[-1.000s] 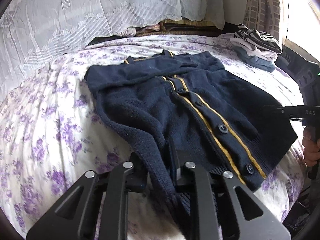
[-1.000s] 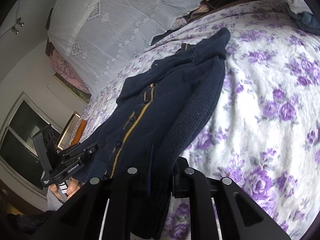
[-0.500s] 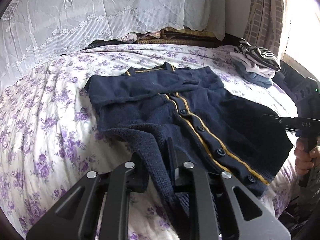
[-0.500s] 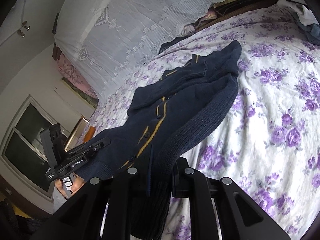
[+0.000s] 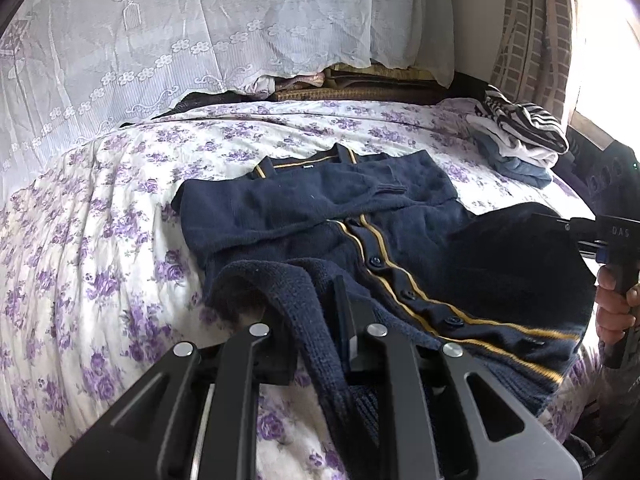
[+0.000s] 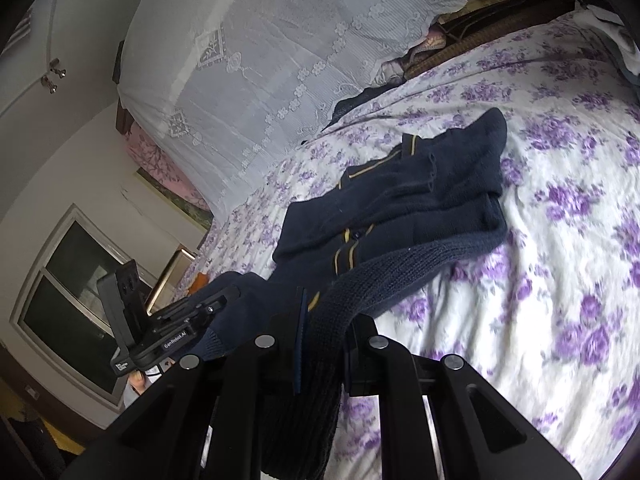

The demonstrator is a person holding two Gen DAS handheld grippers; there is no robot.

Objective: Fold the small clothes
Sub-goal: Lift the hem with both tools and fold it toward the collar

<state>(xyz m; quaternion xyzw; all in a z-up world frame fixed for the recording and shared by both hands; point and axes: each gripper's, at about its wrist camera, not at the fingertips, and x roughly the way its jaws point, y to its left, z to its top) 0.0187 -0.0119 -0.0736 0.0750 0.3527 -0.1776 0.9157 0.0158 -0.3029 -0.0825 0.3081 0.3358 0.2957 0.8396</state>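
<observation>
A navy knitted cardigan point(image 5: 320, 216) with yellow stripes and dark buttons lies front-up on the flowered bedsheet point(image 5: 100, 240), collar at the far end; it also shows in the right wrist view point(image 6: 400, 200). My left gripper point(image 5: 316, 344) is shut on its lower left hem corner and holds it lifted over the body. My right gripper point(image 6: 320, 344) is shut on the lower right hem corner, also lifted. Each gripper shows in the other's view: the right one point(image 5: 600, 236), the left one point(image 6: 168, 332). Both sleeves are folded across the chest.
A stack of folded clothes point(image 5: 520, 144) sits at the far right of the bed. A white lace cover point(image 5: 200, 40) hangs behind the bed. A window point(image 6: 72, 300) and a wall lie to the left in the right wrist view.
Both grippers have carried the cardigan's hem up and toward the collar. The lower part of the cardigan now arches off the sheet and the flat part looks shorter.
</observation>
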